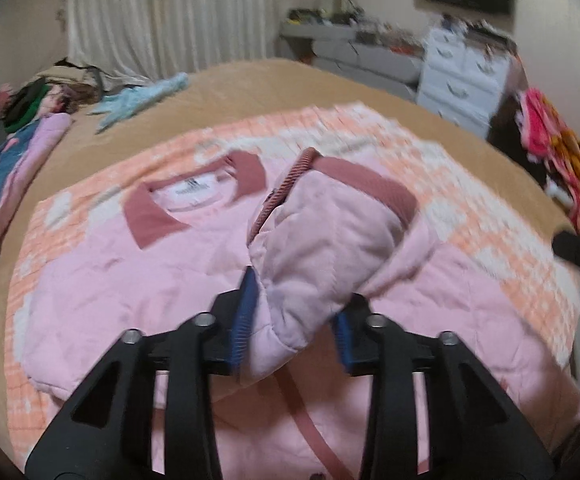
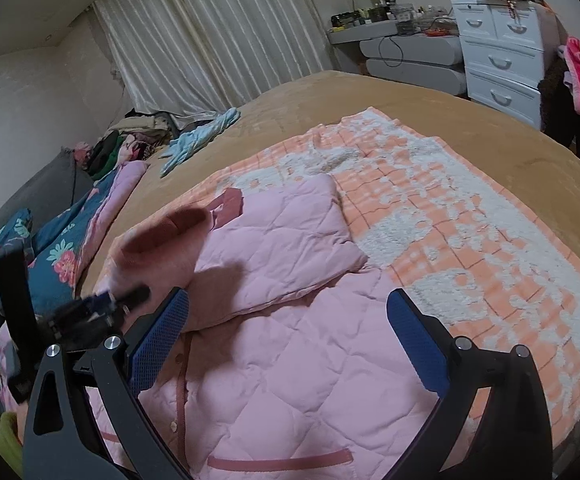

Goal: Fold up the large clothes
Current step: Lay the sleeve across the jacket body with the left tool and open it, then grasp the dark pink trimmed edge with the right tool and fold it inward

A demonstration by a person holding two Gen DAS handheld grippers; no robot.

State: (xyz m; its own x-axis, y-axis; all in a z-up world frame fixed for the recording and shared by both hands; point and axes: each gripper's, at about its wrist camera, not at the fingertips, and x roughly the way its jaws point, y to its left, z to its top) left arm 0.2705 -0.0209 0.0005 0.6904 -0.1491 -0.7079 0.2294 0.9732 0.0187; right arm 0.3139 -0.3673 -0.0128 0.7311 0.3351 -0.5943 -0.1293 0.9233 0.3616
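The pink quilted jacket [image 1: 138, 280] lies spread on an orange-and-white blanket [image 1: 469, 216] on the tan bed [image 2: 369, 96]. Only the left wrist view shows the collar [image 1: 150, 216] at ten o'clock and a sleeve [image 1: 321, 248] bunched between the left gripper's [image 1: 290, 320] parted jaws, its pads not visibly pressing. The right wrist view shows the other sleeve [image 2: 282, 248] folded across the body, with the right gripper [image 2: 290, 344] spread wide and empty above it. A white drawer chest [image 2: 501, 68] stands at one o'clock.
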